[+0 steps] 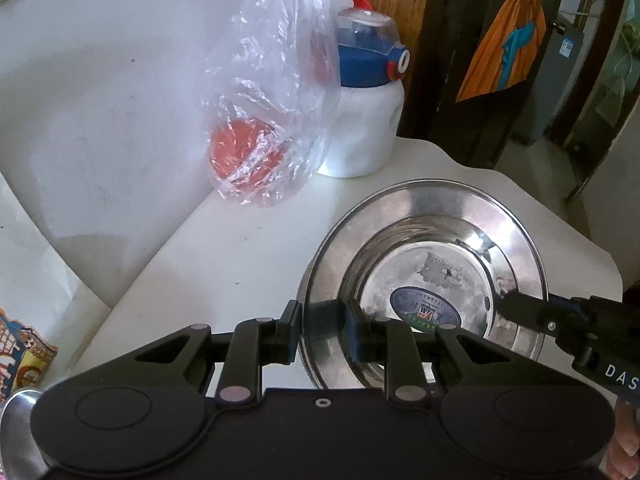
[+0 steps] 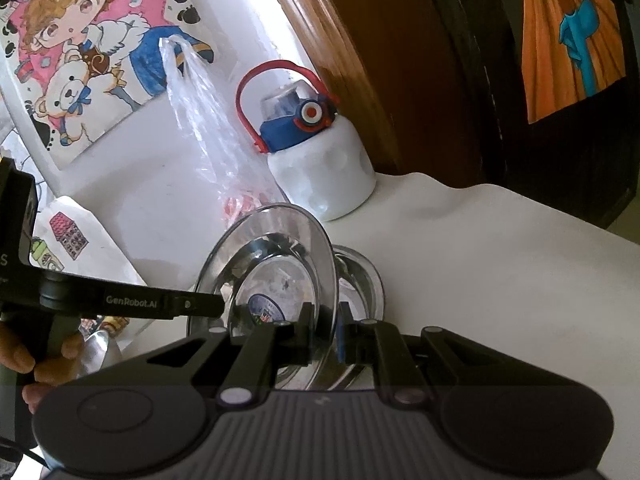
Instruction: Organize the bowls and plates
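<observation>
Both your left tongs [image 1: 322, 326] and right tongs [image 2: 325, 330] are clamped on the wide-rimmed shiny steel bowl [image 1: 436, 272]; it's stiff, light and slick, so stay pinched on the flat rim.

The left wrist camera looked forward and down from close above the steel bowl [image 1: 424, 276] on the worktop [image 1: 224, 248]. The right wrist camera looked lower, almost level, from the opposite side. Both views shared the bowl, the white bottle [image 2: 320, 160] and the plastic bag [image 1: 272, 92].
</observation>
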`<state>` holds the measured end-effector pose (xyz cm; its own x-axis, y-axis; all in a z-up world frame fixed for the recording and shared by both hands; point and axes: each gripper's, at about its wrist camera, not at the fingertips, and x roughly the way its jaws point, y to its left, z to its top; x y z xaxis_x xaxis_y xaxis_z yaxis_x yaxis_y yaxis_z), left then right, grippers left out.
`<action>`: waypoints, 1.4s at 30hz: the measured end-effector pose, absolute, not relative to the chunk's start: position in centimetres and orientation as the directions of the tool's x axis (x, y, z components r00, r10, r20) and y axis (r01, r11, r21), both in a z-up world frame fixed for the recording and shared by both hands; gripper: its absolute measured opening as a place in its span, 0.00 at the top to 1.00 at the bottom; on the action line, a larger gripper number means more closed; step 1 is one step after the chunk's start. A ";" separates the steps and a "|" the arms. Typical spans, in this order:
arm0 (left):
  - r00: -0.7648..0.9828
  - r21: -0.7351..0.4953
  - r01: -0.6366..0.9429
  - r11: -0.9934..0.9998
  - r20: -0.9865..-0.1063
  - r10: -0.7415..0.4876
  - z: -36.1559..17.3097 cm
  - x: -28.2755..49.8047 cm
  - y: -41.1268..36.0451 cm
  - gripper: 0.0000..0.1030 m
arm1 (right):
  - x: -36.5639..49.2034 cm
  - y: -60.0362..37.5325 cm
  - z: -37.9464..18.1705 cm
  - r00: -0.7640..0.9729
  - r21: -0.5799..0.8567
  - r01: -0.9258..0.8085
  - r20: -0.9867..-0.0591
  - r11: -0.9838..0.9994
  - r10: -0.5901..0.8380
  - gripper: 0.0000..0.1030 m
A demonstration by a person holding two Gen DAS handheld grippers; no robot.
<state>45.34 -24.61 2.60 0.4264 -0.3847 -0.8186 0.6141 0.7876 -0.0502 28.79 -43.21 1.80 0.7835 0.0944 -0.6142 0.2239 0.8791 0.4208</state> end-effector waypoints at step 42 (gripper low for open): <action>0.505 -0.014 0.595 0.803 -0.771 -0.388 3.0 43.7 -23.4 0.70 | 29.7 -39.5 0.5 0.801 0.037 0.205 -0.580 0.978 -0.146 0.71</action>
<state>43.74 -23.38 3.03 0.5053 -0.3875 -0.7710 0.5954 0.8033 -0.0136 29.71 -39.54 0.52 0.8013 -0.1462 -0.5802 0.2055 0.9780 0.0373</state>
